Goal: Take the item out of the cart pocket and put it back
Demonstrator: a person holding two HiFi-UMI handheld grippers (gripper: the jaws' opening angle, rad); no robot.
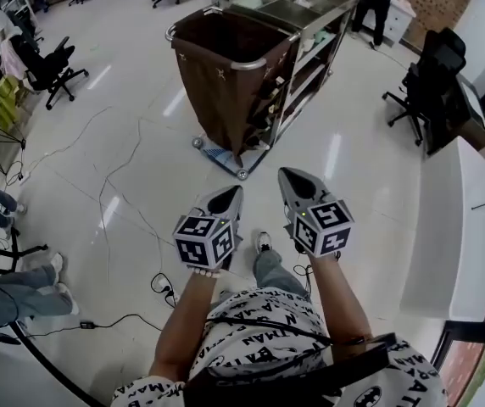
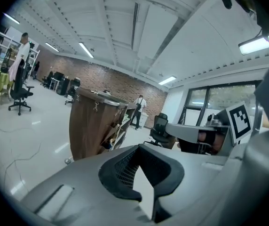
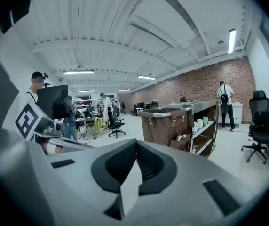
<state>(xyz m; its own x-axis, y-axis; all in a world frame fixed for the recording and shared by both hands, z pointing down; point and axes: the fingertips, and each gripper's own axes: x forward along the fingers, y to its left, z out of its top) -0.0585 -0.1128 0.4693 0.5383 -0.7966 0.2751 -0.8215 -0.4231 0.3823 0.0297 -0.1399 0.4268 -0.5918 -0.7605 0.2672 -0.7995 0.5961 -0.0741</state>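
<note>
Jaws closed, nothing held

Grey left gripper (image 1: pixel 235 190) and grey right gripper (image 1: pixel 284 173) are both fully closed and empty, well apart from the steel cart with a brown bag (image 1: pixel 225 66). Small items, too small to identify, sit in the brown side pocket (image 3: pixel 183 142).

The cart (image 1: pixel 327 11) stands on the floor (image 1: pixel 141 142), far ahead. A big bag (image 1: pixel 221 75) hangs on its near end, with shelves (image 1: pixel 310 62) behind it. Small pockets (image 1: pixel 268 100) seem to hang on the bag's right side, but they are hard to make out. The left gripper (image 1: pixel 228 195) and right gripper (image 1: pixel 287 176) are side by side, well apart from the cart. One chair (image 1: pixel 52 66) is left of the cart. Another chair (image 1: pixel 433 83) is right of it, by a long bench (image 1: pixel 446 227).
</note>
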